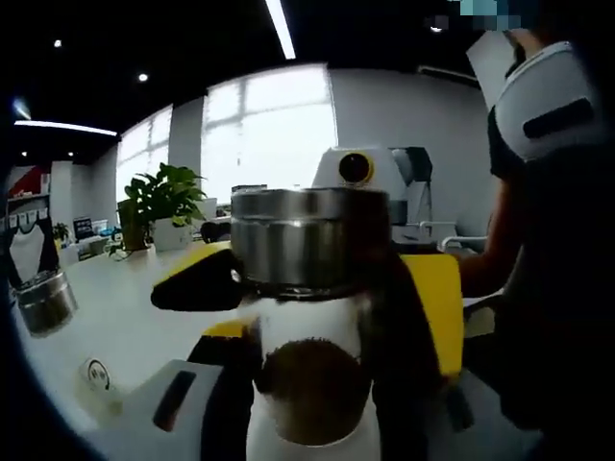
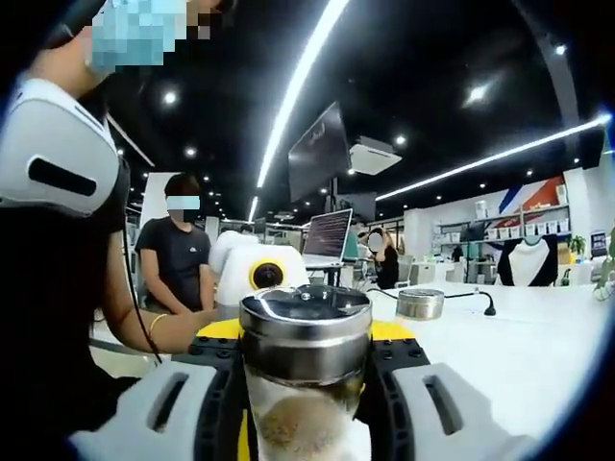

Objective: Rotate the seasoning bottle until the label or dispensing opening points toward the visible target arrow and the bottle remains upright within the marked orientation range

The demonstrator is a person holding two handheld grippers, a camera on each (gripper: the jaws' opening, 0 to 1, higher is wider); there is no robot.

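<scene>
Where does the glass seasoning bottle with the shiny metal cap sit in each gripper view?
Left gripper view: the glass seasoning bottle stands at centre-bottom, its metal cap mid-frame, between dark jaws.
Right gripper view: the bottle is at bottom centre, between the white and black jaws.
Shared landmark: the white table, with a second metal-capped jar on it.

Open table [image 2: 538, 355] beyond; small tin [image 2: 420, 303] intrudes.
</scene>
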